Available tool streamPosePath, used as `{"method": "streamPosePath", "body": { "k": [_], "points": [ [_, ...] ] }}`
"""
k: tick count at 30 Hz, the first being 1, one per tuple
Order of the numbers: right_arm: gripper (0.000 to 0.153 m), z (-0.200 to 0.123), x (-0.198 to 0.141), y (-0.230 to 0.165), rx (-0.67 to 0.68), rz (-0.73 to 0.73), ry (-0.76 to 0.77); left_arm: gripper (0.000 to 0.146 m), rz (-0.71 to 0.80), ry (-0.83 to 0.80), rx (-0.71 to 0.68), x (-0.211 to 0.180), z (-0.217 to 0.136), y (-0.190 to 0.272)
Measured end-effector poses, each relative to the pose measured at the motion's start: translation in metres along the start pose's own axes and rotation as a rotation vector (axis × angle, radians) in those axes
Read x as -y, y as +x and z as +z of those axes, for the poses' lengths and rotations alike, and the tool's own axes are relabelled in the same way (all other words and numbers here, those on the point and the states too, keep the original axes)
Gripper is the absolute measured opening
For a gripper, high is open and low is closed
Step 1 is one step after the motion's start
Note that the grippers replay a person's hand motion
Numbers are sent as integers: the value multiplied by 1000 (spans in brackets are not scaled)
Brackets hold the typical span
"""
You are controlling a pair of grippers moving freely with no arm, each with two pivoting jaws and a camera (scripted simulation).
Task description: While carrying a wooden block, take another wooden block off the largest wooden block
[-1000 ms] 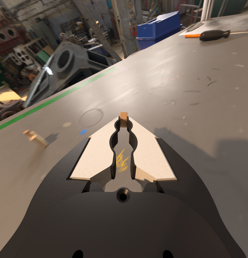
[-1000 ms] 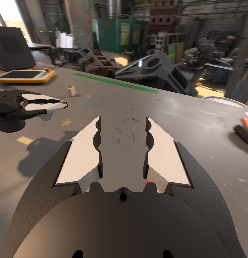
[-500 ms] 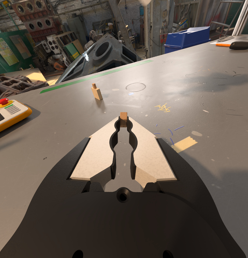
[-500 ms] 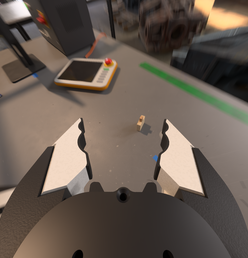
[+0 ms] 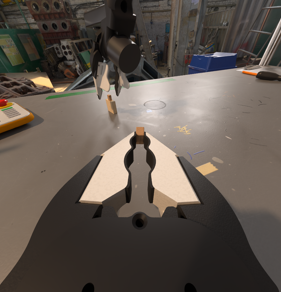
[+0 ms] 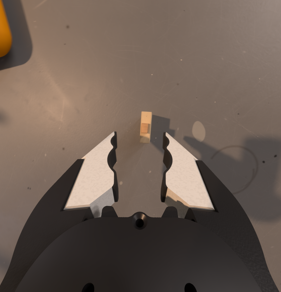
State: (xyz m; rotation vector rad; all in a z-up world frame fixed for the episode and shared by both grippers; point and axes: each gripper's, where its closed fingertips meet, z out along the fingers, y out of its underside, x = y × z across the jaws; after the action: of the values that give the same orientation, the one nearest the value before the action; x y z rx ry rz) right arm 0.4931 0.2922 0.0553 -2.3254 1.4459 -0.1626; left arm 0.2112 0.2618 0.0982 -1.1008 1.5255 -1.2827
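Observation:
My left gripper [image 5: 140, 136] is shut on a small brown wooden block [image 5: 140, 133] at its fingertips, held above the grey table. Farther off, a pale large wooden block [image 5: 111, 106] stands on the table with a small brown block [image 5: 109, 97] on top. My right gripper [image 5: 108, 94] hangs open, pointing down just above that stack. In the right wrist view, my right gripper [image 6: 139, 134] is open, looking straight down. The large block [image 6: 145, 118] with the small block [image 6: 144, 128] on it lies just beyond the fingertips, between their lines.
A yellow-edged control pendant [image 5: 10, 115] with a red button lies at the left; its corner shows in the right wrist view [image 6: 1, 31]. A dark-handled screwdriver [image 5: 269, 76] lies far right. A green tape strip [image 5: 105, 90] marks the table's far edge.
My right gripper has swung over the stack and now points straight down at it, showing in the left wrist view. My left gripper still holds its block and has steadied.

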Motion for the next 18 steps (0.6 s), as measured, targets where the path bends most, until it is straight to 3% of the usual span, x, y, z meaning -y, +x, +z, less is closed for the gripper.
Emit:
{"method": "streamPosePath", "body": {
  "k": [3, 5, 9, 13, 18],
  "points": [
    [29, 8, 3, 10, -79, 33, 25, 8, 0, 0, 4, 0, 0, 0],
    [10, 9, 4, 8, -59, 60, 42, 8, 2, 0, 8, 0, 0, -1],
    [8, -10, 13, 5, 20, -17, 35, 8, 9, 1, 20, 0, 1, -2],
    [8, -88, 53, 27, 30, -102, 142, 8, 74, 1, 49, 0, 0, -6],
    [8, -243, 85, 99, 203, -66, 411, 8, 94, -21, 96, -2, -6, -29]
  ]
}}
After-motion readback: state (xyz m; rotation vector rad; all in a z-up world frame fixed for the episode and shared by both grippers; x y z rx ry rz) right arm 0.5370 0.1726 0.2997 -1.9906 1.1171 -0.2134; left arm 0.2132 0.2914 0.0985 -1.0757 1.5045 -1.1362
